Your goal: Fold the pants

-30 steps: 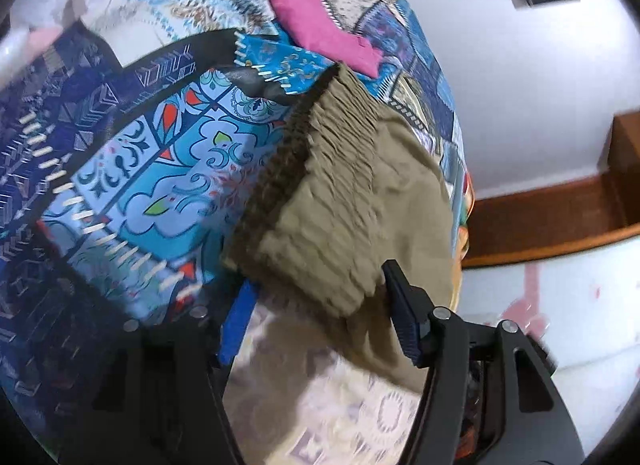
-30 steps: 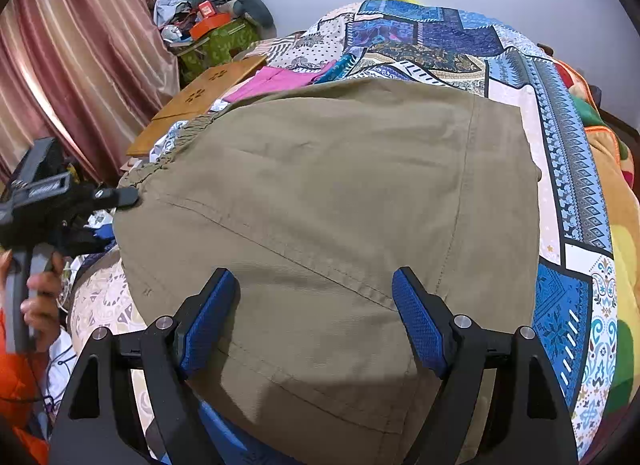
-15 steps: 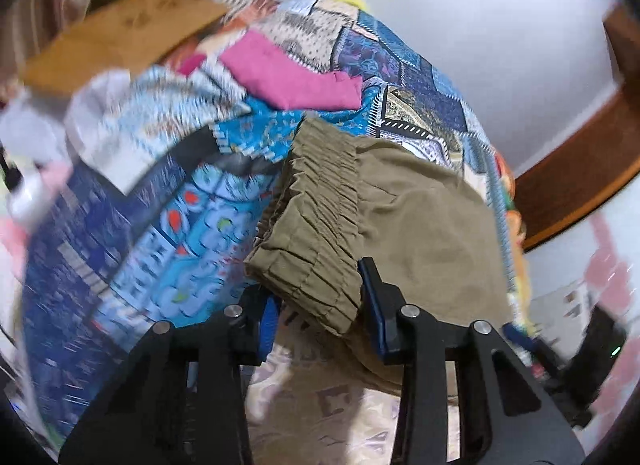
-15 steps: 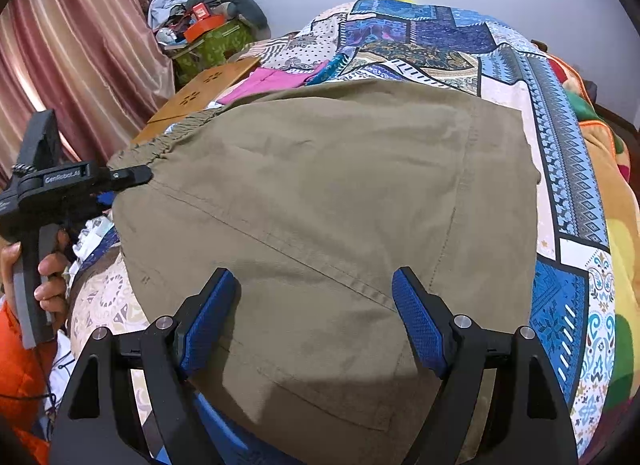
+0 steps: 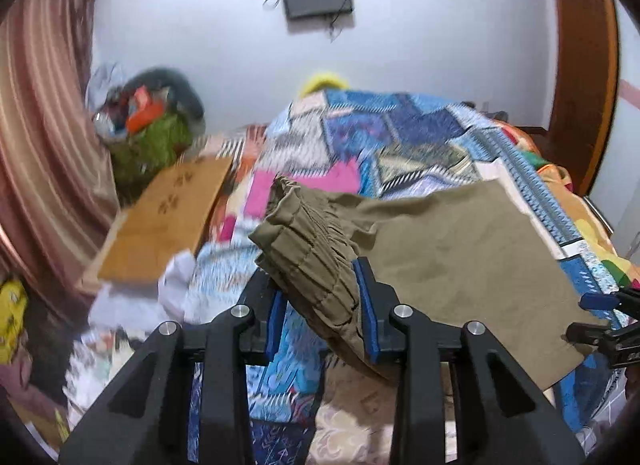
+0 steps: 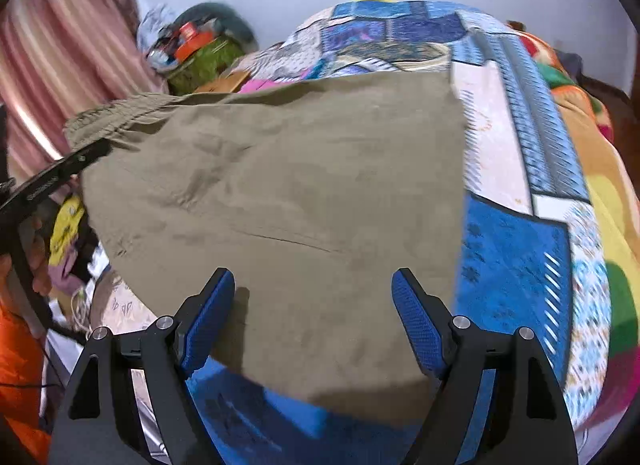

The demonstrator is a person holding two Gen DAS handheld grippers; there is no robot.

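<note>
Lying across the patchwork bedspread [image 5: 420, 133] are the olive pants [image 5: 460, 249], folded flat, with a pink cloth [image 5: 316, 179] just beyond their gathered waistband [image 5: 308, 249] and a wooden board [image 5: 160, 221] further out toward the striped curtain [image 5: 44, 137]. Loose white papers [image 5: 176, 281] and a cluttered green heap [image 5: 156, 137] sit beyond the board. The left tool [image 5: 320, 325] has its jaws closing on the waistband, the blue pads pressing the bunched elastic, which is raised off the bedspread. The right tool [image 6: 312, 317] stands wide open over the near end of the pants [image 6: 288, 201], gripping nothing. A second ago the left tool was much wider and the waistband lay flat on the bedspread; the right tool's opening is unchanged.
</note>
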